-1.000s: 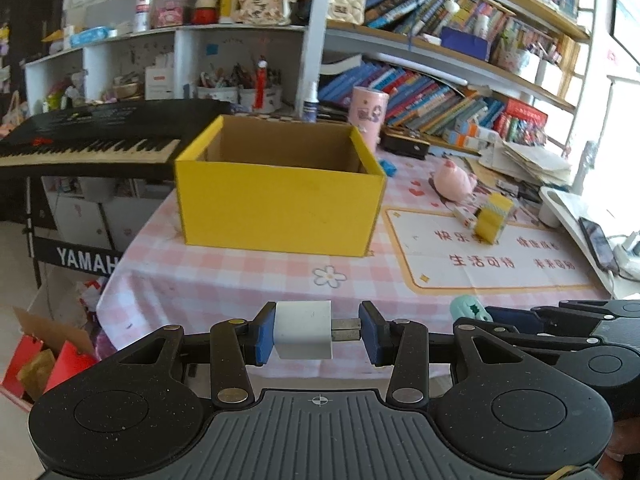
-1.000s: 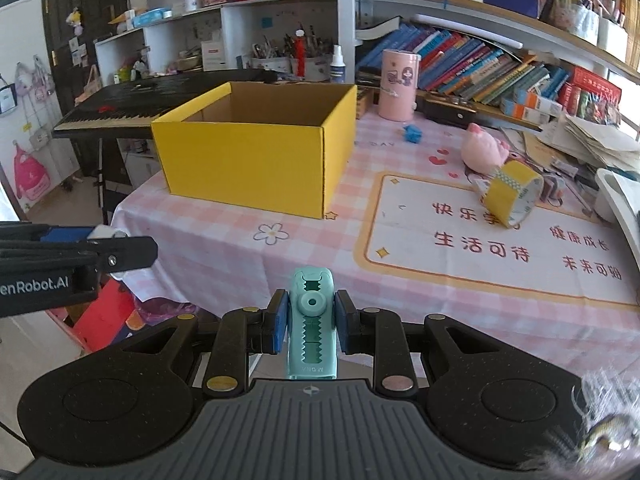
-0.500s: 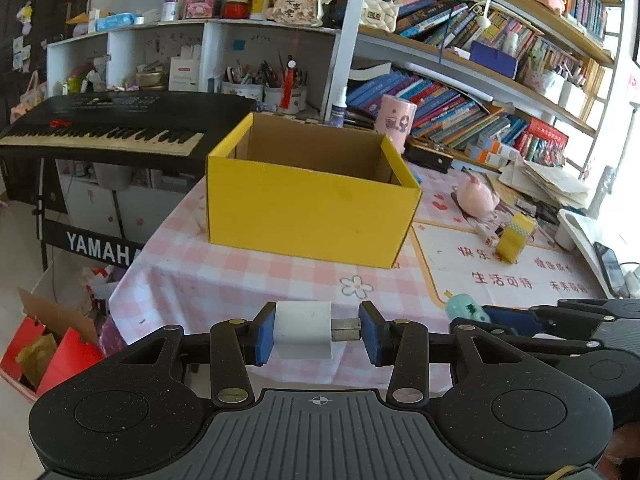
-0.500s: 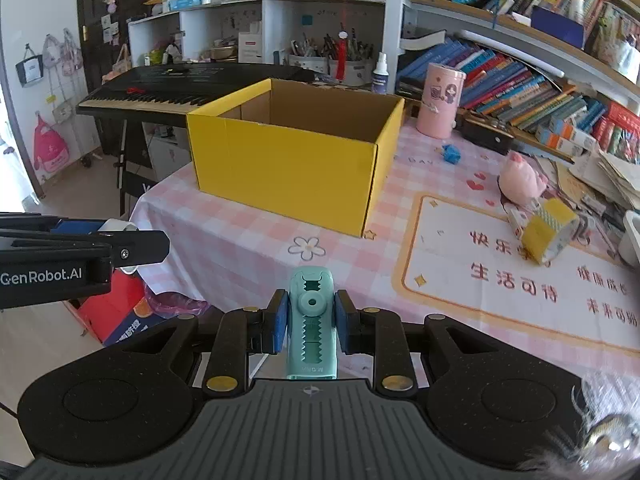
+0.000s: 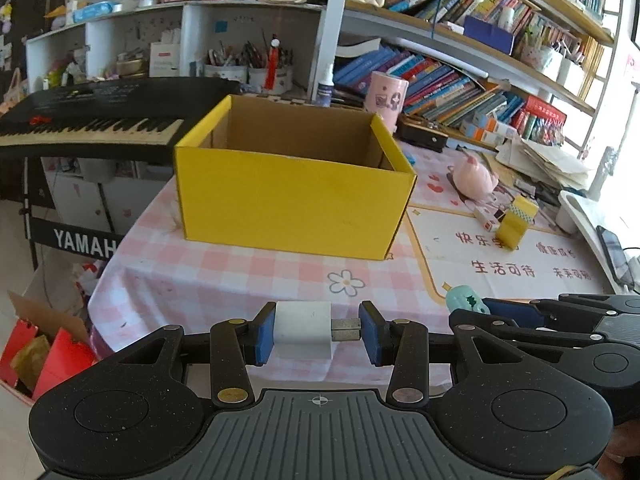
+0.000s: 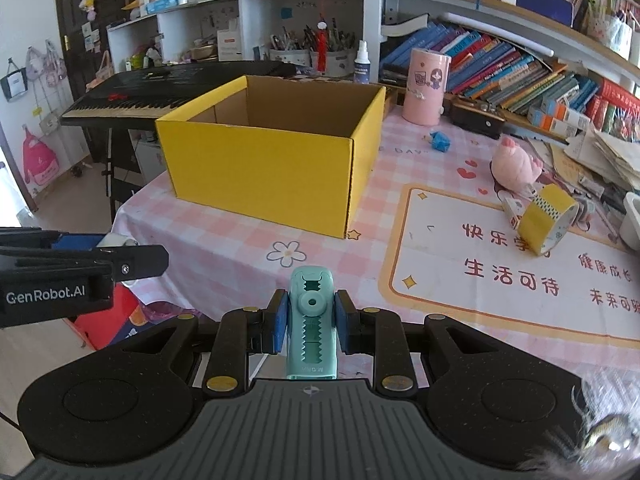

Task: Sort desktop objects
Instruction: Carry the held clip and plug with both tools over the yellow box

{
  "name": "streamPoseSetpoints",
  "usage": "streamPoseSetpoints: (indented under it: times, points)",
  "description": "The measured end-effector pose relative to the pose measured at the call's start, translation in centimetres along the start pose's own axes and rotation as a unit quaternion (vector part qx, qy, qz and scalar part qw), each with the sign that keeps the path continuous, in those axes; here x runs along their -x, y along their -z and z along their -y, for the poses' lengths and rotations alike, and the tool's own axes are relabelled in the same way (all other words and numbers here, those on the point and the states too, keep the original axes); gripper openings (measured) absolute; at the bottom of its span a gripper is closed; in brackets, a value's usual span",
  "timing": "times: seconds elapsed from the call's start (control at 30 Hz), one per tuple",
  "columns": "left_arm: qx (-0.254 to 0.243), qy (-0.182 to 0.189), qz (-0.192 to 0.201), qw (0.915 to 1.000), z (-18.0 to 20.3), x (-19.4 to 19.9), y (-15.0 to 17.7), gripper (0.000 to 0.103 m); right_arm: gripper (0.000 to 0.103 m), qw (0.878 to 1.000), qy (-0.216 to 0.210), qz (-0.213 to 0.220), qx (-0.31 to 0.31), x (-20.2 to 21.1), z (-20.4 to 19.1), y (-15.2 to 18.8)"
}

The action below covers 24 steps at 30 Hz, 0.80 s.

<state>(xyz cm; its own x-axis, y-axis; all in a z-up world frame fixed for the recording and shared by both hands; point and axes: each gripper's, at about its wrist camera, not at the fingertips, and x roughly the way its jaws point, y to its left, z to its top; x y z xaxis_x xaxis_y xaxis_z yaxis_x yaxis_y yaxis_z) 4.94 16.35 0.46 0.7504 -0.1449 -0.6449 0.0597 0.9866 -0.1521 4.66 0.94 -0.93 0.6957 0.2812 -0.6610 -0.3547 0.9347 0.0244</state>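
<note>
Yellow box (image 5: 294, 204) stands open on the far left of the table (image 5: 200, 276), its floor hidden. Left wrist view: left gripper (image 5: 318, 334) clamped on a white charger (image 5: 303, 330), near the table edge, short of the box. Right wrist view: right gripper (image 6: 308, 322) clamped on a green eraser (image 6: 311, 320); tape roll (image 6: 550, 218), pink toy (image 6: 516, 164) remain unsorted at right. Judged: neither held item delivered yet.

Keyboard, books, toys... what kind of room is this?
Probably a home study or child's room: packed bookshelves, a Yamaha keyboard, and a pink plush pig on a pink checked tablecloth.
</note>
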Motion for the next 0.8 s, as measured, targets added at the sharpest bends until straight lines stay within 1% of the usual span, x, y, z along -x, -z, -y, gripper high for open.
streamPoseSetpoints:
  times: [0.3, 0.63, 0.73, 0.8]
  points:
    - [-0.02, 0.006, 0.012, 0.9997, 1.4, -1.2, -2.0, 0.042, 0.023, 0.999, 0.003, 0.006, -0.034, -0.9, 2.4, -1.3]
    - [-0.018, 0.006, 0.022, 0.9996, 2.2, -1.7, -2.9, 0.042, 0.023, 1.0, -0.012, 0.011, -0.02, -1.6, 2.9, -2.3]
    - [-0.02, 0.001, 0.034, 0.9992, 2.1, -1.5, -3.6, 0.042, 0.023, 1.0, -0.016, 0.016, -0.017, -1.6, 3.1, -2.8]
    - [-0.016, -0.001, 0.05, 0.9986, 1.8, -1.3, -4.7, 0.042, 0.023, 0.999, -0.018, 0.02, -0.016, -1.7, 3.2, -3.2]
